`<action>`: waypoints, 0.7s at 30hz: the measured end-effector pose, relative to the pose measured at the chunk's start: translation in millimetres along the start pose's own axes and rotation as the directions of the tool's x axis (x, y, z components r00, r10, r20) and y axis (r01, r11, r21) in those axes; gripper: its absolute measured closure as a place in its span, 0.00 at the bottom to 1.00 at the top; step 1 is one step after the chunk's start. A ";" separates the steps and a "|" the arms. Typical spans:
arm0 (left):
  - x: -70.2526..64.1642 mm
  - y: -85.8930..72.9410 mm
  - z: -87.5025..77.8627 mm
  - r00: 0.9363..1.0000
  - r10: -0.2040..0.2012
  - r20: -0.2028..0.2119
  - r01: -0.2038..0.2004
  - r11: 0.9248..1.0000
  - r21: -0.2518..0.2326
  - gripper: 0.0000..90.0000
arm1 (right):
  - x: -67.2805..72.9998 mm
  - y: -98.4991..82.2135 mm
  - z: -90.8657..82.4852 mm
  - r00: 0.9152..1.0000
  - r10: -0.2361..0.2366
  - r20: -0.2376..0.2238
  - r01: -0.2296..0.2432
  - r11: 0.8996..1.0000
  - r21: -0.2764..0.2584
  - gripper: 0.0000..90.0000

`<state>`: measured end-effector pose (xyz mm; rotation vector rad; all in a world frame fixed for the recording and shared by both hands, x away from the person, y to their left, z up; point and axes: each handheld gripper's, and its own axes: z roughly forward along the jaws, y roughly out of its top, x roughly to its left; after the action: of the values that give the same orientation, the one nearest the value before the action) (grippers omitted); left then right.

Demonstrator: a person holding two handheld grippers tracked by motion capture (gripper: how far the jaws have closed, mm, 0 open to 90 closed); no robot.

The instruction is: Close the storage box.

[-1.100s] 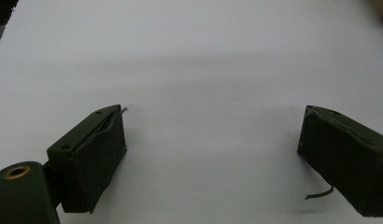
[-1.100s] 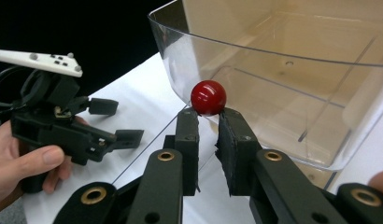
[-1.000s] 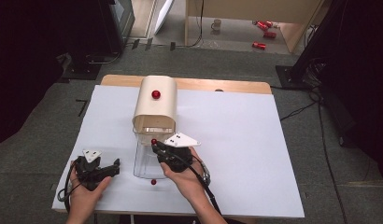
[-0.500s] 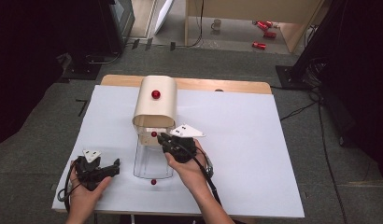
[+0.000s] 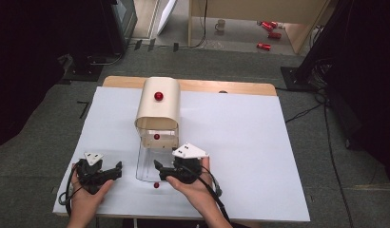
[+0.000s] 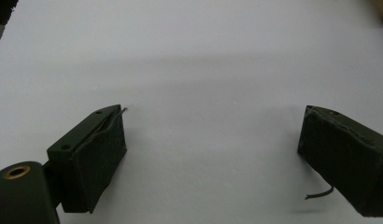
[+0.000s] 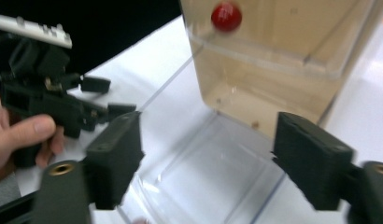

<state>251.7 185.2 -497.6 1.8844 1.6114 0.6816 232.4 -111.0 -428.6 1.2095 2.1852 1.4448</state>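
Note:
A beige arched box (image 5: 157, 109) with a red knob (image 5: 158, 96) on top stands at the table's middle-left. Its clear flap (image 5: 146, 164) lies open, flat on the table in front of it, with a red knob (image 5: 156, 185) at its near edge. Another small red ball or knob (image 5: 156, 137) (image 7: 226, 16) shows at the box's mouth. My right gripper (image 5: 158, 171) (image 7: 210, 154) hovers over the flap's right part, pointing left. Its jaws have just been opening and nothing is gripped between them. My left gripper (image 5: 119, 170) (image 6: 213, 154) rests left of the flap, open and empty.
The white table cover (image 5: 240, 142) stretches bare to the right of the box. A wooden table edge (image 5: 221, 86) runs behind the box. In the right gripper view the left gripper (image 7: 110, 97) and the hand holding it sit just beyond the flap.
My right gripper has drawn back from the box's mouth toward the person and its jaws have spread apart. The left gripper has stayed put.

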 end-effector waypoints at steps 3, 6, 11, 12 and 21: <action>-0.1 0.0 0.0 1.000 0.000 0.000 0.000 1.000 0.000 0.08 | 4.6 -11.8 -3.7 1.000 0.006 0.016 -0.006 1.000 0.002 0.16; -0.1 -0.1 0.0 1.000 0.000 0.000 0.000 1.000 -0.001 0.08 | 8.4 -22.9 -6.9 0.999 -0.010 0.041 0.010 1.000 -0.007 0.15; -0.1 0.0 0.0 1.000 0.000 -0.001 0.000 1.000 0.000 0.08 | 13.5 -38.1 -11.1 0.999 -0.007 0.053 0.007 1.000 -0.001 0.10; -0.1 0.0 0.0 1.000 0.000 -0.001 0.000 1.000 0.000 0.08 | 13.5 -38.1 -11.1 0.999 -0.007 0.053 0.007 1.000 -0.001 0.10; -0.2 0.0 0.0 1.000 0.000 -0.001 0.000 1.000 0.000 0.08 | 21.0 -61.1 -10.0 0.996 0.008 0.088 -0.011 1.000 0.027 0.00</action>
<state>251.7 185.0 -497.6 1.8842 1.6116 0.6830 182.8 -111.5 -471.3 1.2693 2.1505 1.3427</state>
